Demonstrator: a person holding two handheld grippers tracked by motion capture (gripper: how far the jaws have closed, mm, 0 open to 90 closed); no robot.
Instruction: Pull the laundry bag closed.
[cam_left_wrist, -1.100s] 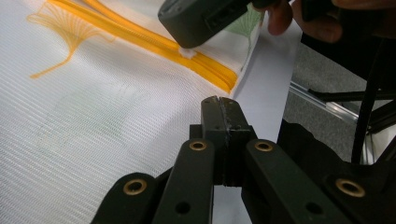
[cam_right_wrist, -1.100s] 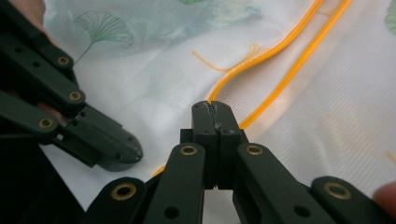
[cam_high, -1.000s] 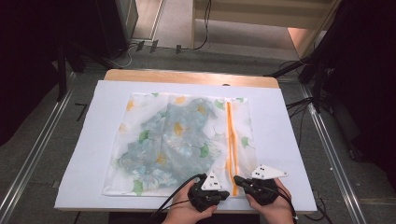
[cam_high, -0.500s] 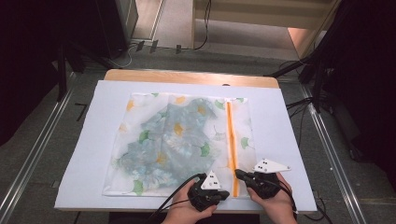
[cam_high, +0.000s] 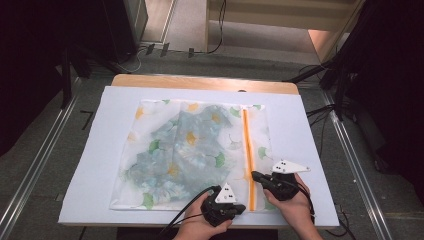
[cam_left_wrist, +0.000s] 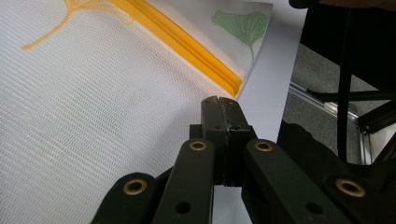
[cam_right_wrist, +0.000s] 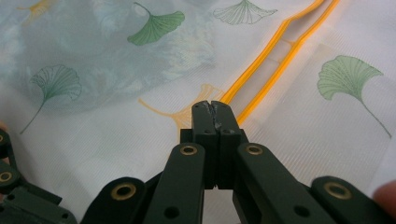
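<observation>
1. Flat on the white sheet (cam_high: 310, 125) that covers the tabletop lies a mesh laundry bag (cam_high: 195, 155), printed with green and orange ginkgo leaves; its near edge runs close along the sheet's near edge, left of centre.
2. Inside the bag a pale blue patterned garment (cam_high: 185, 150) shows through the mesh, bunched toward the middle.
3. An orange zipper (cam_high: 247, 150) runs from the bag's far edge to its near edge, close to the bag's right side. In the right gripper view, the zipper (cam_right_wrist: 275, 51) stands parted, two orange tapes with a gap between them.
4. Right gripper (cam_high: 256, 175): jaws pressed fully together, their tips at the zipper partway up from the near edge. Whether they pinch the zipper pull, I cannot tell.
5. Left gripper (cam_high: 220, 192): jaws likewise closed tight, over the bag's near right corner, just beside the zipper's near end (cam_left_wrist: 229, 86). Whether mesh is caught between them, I cannot tell.
6. Wooden tabletop edge (cam_high: 200, 81) shows beyond the sheet's far edge.
</observation>
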